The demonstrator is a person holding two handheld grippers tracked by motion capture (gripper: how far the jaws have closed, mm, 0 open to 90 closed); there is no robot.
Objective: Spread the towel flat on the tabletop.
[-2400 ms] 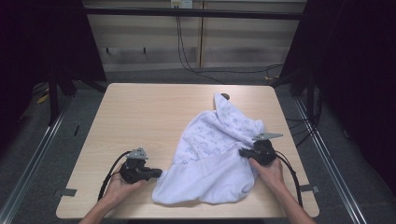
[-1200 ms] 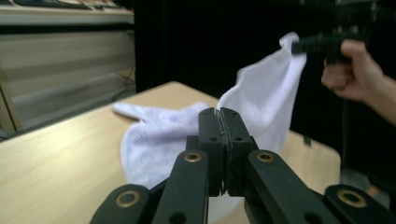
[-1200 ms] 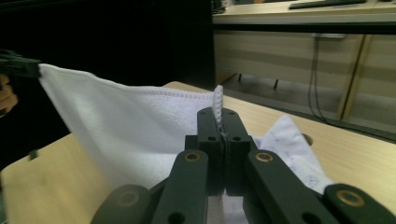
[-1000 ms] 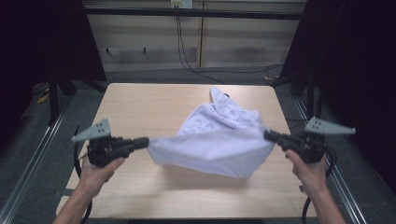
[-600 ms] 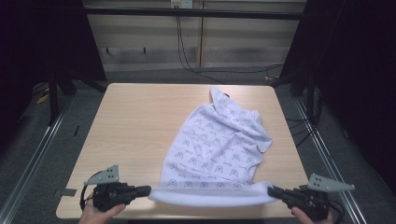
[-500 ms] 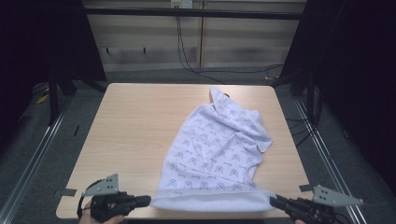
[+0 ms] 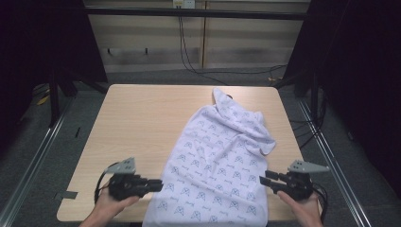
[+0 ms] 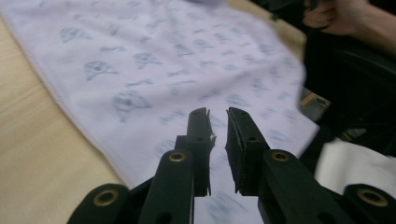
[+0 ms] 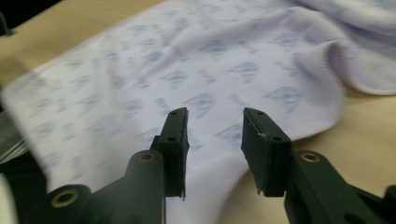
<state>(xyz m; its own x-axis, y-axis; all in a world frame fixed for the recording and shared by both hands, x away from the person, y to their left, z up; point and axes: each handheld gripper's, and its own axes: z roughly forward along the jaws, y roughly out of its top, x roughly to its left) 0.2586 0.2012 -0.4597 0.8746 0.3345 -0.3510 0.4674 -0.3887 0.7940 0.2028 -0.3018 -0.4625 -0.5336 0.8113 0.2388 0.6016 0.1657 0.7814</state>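
The left gripper (image 7: 158,183) sits at the near left edge of the cloth (image 7: 222,156), jaws parted by a narrow gap with nothing between them. The right gripper (image 7: 265,177) sits just off the cloth's near right edge, jaws wider apart and also empty. The white cloth, printed with small blue marks, lies spread flat on the wooden table (image 7: 137,118), running from the far centre to the near edge, where it hangs over. A fold bunches along its right side. Black cables (image 7: 189,52) cross the floor beyond the table. A metal rail (image 7: 42,151) runs along the left.
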